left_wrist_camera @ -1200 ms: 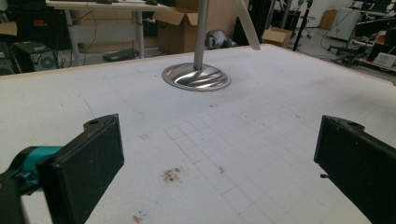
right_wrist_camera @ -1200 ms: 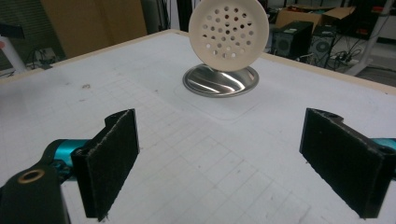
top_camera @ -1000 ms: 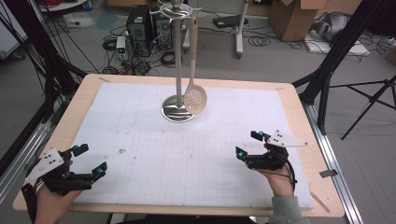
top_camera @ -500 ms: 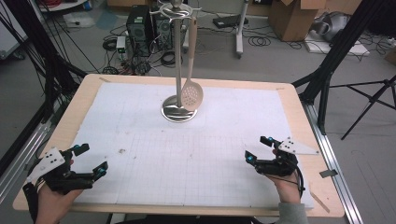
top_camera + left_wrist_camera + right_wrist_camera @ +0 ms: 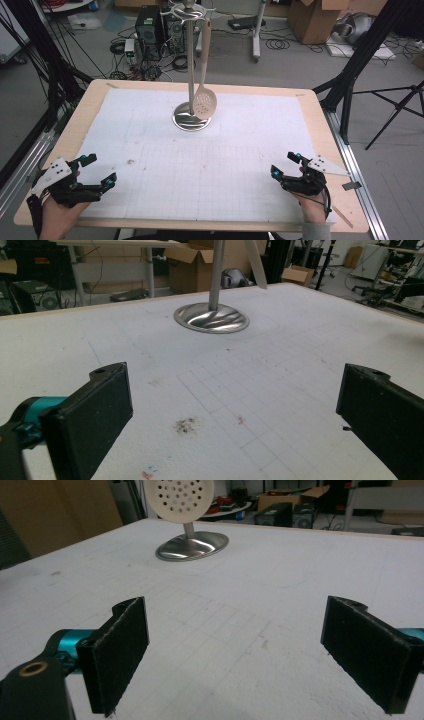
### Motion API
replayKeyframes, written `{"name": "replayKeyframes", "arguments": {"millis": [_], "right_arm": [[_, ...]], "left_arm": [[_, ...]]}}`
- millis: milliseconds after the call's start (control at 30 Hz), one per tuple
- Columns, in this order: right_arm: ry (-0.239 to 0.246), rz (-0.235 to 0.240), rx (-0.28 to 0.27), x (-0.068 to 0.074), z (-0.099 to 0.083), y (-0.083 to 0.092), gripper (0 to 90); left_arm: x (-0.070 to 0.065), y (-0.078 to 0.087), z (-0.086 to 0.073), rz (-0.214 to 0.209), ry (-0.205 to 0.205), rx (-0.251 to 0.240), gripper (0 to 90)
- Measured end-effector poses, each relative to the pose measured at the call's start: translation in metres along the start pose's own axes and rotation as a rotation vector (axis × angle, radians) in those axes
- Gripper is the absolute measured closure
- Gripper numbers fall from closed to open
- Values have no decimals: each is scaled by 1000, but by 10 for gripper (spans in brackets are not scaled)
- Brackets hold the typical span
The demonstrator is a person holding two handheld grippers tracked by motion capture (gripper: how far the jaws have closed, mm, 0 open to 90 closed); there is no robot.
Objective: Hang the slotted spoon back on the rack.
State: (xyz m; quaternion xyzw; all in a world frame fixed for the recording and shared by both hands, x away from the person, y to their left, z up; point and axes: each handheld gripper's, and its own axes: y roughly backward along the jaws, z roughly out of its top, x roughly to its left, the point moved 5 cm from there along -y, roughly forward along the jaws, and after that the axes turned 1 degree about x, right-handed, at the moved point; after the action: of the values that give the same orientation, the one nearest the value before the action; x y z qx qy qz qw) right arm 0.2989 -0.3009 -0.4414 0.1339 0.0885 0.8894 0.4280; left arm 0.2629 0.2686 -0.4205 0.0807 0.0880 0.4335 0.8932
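Observation:
A metal utensil stand (image 5: 190,119) with a round shiny base stands at the table's far middle. A cream slotted spoon (image 5: 204,101) hangs from its top hooks, its perforated bowl just above the base. The stand's base (image 5: 211,318) and the spoon's bowl (image 5: 178,497) also appear in the gripper views. My left gripper (image 5: 99,171) rests at the near left corner, open and holding nothing. My right gripper (image 5: 285,165) sits at the near right, open too, jaws wide apart with nothing between them (image 5: 235,650).
A white gridded mat (image 5: 200,165) covers the wooden table (image 5: 320,130), with a small dark stain (image 5: 131,161) left of centre. Beyond the far edge are computer towers, cables, cardboard boxes and black tripod legs on the floor.
My right gripper has drawn back toward the near right edge of the table and lowered. The left gripper has stayed put. The spoon has swung a little on its hook.

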Motion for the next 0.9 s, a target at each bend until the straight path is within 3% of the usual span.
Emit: {"name": "replayKeyframes", "arguments": {"millis": [300, 467, 567, 667, 900], "right_arm": [[-13, -38, -14, -8, -3, 11, 111], [6, -73, -20, -13, -4, 17, 110], [19, -110, -13, -15, -5, 21, 111], [32, -188, -43, -19, -6, 28, 111], [-11, -215, -61, -28, -13, 39, 111]], "left_arm": [[4, 3, -1, 17, 1, -3, 18], [8, 5, -2, 39, 6, -15, 18], [11, 7, -4, 61, 7, -20, 19], [17, 9, -8, 88, 16, -17, 18], [33, 16, -19, 178, 29, -12, 18]]}}
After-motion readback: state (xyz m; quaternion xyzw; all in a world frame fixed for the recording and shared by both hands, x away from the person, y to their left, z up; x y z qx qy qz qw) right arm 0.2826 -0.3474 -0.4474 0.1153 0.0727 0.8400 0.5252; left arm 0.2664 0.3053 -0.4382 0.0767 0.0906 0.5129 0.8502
